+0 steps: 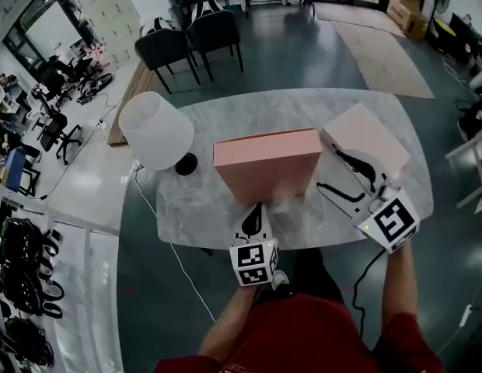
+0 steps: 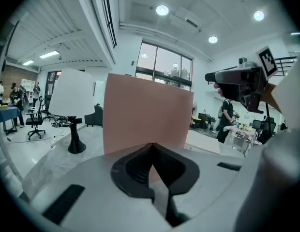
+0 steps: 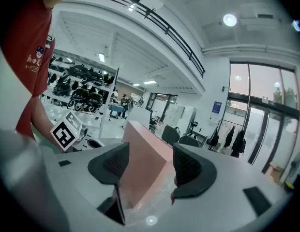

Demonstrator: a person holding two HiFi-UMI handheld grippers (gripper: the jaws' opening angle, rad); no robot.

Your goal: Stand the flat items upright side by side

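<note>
The upright pink box (image 1: 268,165) is standing across the middle of the table (image 1: 196,204), blocking your straight reach to the far side. The lamp (image 1: 155,130) is crowding the left end, its base just beside the box, while bare marble is lying open at the front left. The pale box (image 1: 365,138) is filling the right end, and your right gripper (image 1: 333,171), jaws apart, is sitting in the narrow gap there. Your left gripper (image 1: 256,208) is occupying the front strip.

You have bright, even light: round ceiling lamps (image 2: 162,10) overhead and daylight through tall windows (image 3: 263,105). One lamp glints off the glossy worktop (image 3: 151,220). Both gripper views bow hard at the edges, with dark corners. Shadows are soft.
</note>
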